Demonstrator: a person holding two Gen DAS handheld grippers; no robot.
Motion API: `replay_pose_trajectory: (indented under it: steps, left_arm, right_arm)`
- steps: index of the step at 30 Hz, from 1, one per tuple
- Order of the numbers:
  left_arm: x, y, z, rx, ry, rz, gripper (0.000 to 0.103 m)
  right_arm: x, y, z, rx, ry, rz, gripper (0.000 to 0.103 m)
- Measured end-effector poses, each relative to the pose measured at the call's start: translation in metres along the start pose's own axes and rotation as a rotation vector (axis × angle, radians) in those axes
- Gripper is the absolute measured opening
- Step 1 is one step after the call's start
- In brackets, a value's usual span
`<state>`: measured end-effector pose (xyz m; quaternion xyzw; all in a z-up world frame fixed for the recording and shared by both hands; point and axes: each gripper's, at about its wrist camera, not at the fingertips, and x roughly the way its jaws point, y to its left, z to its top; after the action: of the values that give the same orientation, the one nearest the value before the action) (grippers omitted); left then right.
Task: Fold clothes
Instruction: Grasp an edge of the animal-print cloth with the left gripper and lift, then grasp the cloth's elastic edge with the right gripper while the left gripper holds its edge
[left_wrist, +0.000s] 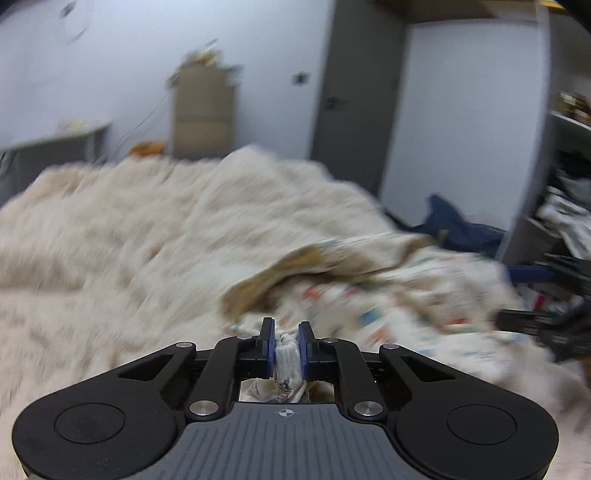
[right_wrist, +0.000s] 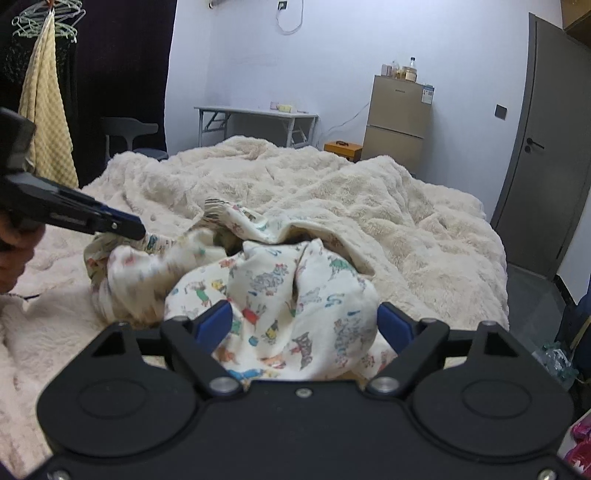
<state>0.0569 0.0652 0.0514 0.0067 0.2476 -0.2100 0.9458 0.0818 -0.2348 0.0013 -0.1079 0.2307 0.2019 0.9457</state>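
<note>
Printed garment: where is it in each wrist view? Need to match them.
Left wrist: printed garment lies lower right on the blanket, blurred, a bunch of it pinched in the left gripper.
Right wrist: it fills the lower centre, between the open right gripper fingers.
Shared landmark: grey door.

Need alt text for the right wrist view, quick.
The right gripper stands open around a crumpled cartoon-print garment on a fluffy cream blanket. At left, the left gripper pinches the garment's far end.
</note>
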Motion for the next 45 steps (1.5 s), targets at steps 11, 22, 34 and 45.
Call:
replay_pose_trajectory:
  steps: [11,22,34,45]
  left_arm:
    - [-0.033,-0.069,-0.002,0.235,0.028,-0.308,0.059]
    - [-0.013,0.008,-0.016,-0.005,0.123,-0.064,0.077]
    - [-0.05,-0.043,0.005,0.061,-0.053,-0.293,0.012]
    - [-0.079,-0.065,0.012,0.202,-0.074,-0.262,0.012]
  right_arm:
    - [-0.051,-0.072,0.007,0.154,-0.101,-0.061,0.087]
    - [-0.037,-0.053,0.007,0.097,-0.071,-0.016,0.09]
    - [-0.033,-0.054,0.005,0.204,-0.034,0.104,0.09]
    - [0.037,-0.038,0.019,-0.149,0.066,0.084,0.087]
